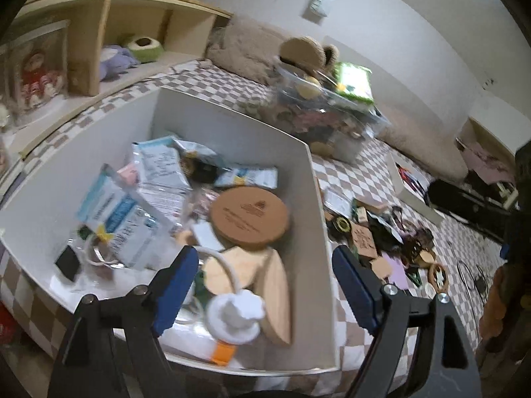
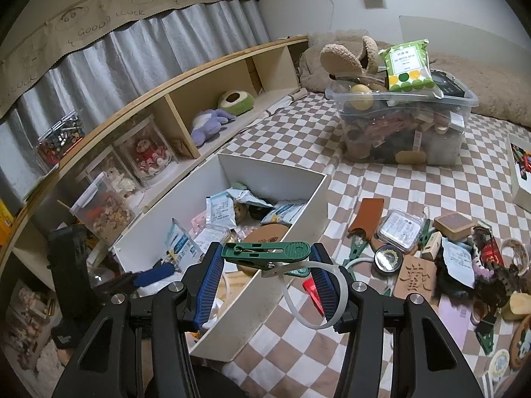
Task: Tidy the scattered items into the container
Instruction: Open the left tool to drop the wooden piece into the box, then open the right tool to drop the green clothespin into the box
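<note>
Left view: close above the box [image 1: 308, 179], facing down into it.
Right view: farther back, over its near corner.
Shared: box [image 2: 275, 172], bed [image 2: 365, 179].

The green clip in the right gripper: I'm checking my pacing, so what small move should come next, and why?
Probably ease the right gripper slightly left, then open. The green clip, spanning the fingers end to end, hangs right above the near wall of the white box, so it could fall outside; the open left gripper holds nothing.

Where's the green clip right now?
In the right wrist view, the green clip sits crosswise between the right gripper's fingers, over the white box's near right wall.
</note>
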Tool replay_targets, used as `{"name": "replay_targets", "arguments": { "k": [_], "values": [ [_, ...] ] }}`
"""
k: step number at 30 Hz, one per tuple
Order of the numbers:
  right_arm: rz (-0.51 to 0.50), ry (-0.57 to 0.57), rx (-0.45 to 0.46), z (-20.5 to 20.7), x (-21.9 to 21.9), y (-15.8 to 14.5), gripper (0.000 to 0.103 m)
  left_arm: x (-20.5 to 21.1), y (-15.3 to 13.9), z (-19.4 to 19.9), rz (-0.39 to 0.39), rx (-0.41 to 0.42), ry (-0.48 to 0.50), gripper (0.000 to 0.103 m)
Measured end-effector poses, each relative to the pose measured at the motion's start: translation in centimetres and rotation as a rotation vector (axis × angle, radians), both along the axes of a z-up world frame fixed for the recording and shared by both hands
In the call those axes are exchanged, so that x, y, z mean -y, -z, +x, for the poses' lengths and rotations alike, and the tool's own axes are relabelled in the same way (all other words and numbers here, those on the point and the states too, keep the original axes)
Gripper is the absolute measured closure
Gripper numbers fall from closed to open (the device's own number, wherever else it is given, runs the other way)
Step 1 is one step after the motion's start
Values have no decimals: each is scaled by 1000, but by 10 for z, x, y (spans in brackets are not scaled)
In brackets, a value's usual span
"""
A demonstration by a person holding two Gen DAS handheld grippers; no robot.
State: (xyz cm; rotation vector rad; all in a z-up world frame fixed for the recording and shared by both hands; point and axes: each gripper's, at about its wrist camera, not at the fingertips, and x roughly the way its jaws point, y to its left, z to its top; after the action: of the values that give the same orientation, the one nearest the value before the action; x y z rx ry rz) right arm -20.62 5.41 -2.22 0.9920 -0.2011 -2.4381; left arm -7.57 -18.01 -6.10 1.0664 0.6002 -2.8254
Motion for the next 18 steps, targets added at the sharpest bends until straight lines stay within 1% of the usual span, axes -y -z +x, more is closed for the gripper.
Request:
{"name": "replay_targets", "arguments": {
  "k": [3, 8, 13, 18],
  "values": [
    [6, -24, 3, -4, 9, 3, 49, 11, -4, 5, -12, -9, -32, 20],
    [37, -83, 17, -13, 33, 13, 49, 26, -14, 17, -4, -49, -77, 20],
    [82, -145, 42, -24, 59, 26, 49, 39, -28, 30, -24, -98, -108, 20],
    [116, -201, 58, -31, 85, 35, 49, 55, -33, 38, -8, -118, -143, 20]
  ]
}}
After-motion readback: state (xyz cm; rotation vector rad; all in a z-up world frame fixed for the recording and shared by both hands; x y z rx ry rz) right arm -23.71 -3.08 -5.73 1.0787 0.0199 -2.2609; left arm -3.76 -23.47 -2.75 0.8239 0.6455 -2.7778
